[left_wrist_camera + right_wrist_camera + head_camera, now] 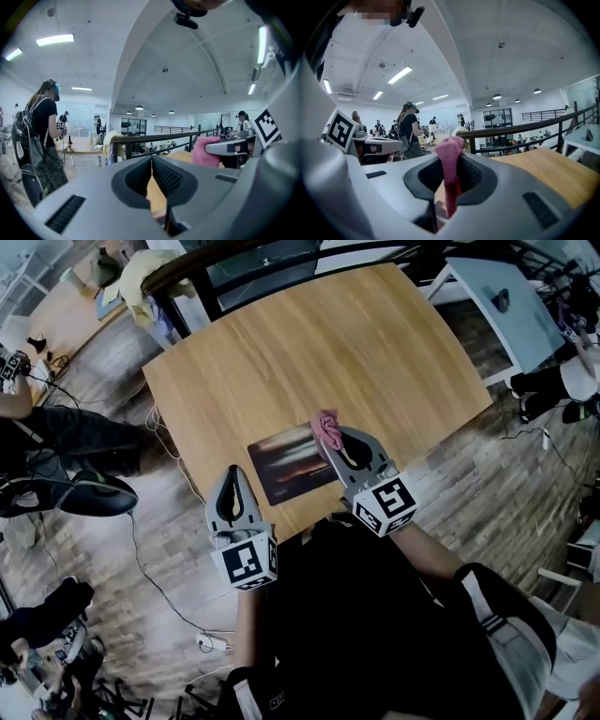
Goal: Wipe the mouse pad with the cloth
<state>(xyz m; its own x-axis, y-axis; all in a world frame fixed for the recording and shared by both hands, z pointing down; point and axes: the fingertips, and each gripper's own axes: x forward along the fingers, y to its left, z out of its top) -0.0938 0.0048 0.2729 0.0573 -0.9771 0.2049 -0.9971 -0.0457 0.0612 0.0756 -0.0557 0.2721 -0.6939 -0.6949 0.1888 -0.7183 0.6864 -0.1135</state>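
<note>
Right claw (332, 434) pinches the cloth (325, 424) over the mouse pad (286, 465); left claw (232, 472) closed.

Cloth (327, 428) pink. Mouse pad (292, 463) dark with reddish-orange streaks, table (281, 343) light wood grain. Both grippers grey, black-and-white marker cubes (246, 562).

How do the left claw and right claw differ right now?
The right claw is shut on the pink cloth; the left claw is shut on nothing. The right claw reaches over the mouse pad; the left claw sits beside the pad, at the edge of the wooden table. Both are grey and carry a marker cube.
</note>
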